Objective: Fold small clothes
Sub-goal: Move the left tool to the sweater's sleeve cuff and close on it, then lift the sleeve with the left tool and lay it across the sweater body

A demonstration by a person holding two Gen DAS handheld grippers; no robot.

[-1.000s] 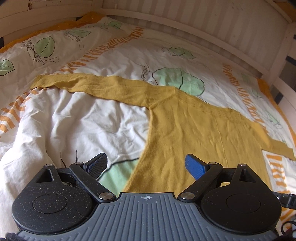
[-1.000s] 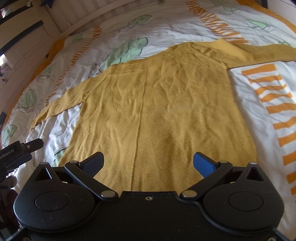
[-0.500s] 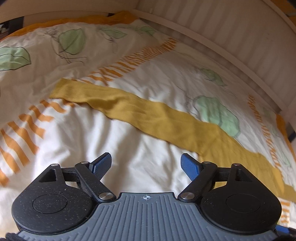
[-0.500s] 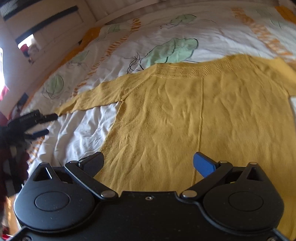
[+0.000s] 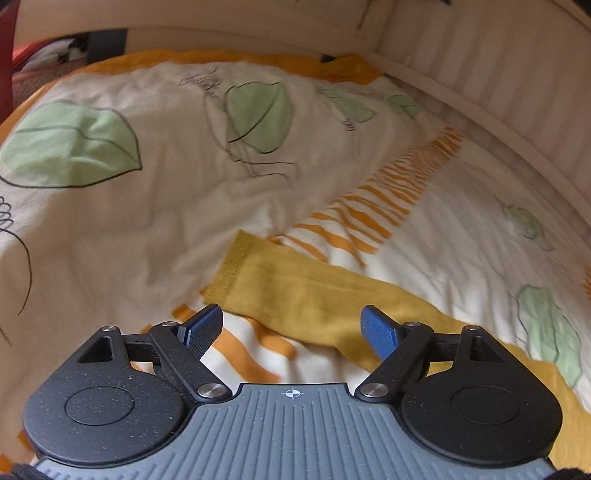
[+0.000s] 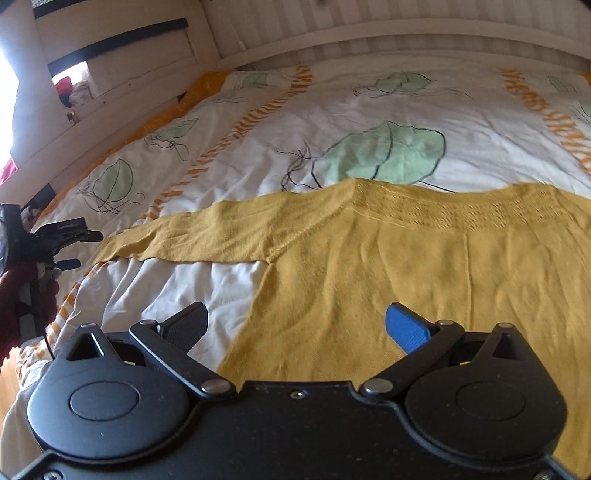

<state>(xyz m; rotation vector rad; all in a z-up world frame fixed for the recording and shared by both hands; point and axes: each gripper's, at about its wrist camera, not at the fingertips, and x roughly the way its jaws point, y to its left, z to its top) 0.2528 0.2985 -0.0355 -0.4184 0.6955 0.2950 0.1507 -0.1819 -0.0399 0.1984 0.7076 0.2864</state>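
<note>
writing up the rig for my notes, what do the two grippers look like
Left gripper: black linkage arms with silver pivot pins, round black discs, a ribbed grey body with a small crosshair mark, and textured blue fingers. Right gripper: same build on a smooth black body, with one blue and one dark finger.

Home bedroom: bed with leaf-print duvet [image 6: 332, 122], white slatted bed frame [image 6: 369, 33], clutter beyond.

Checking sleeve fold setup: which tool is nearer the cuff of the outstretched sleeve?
Left. The left tool hovers open right at the cuff. The right tool is over the sweater body's side edge, a sleeve-length away.
</note>
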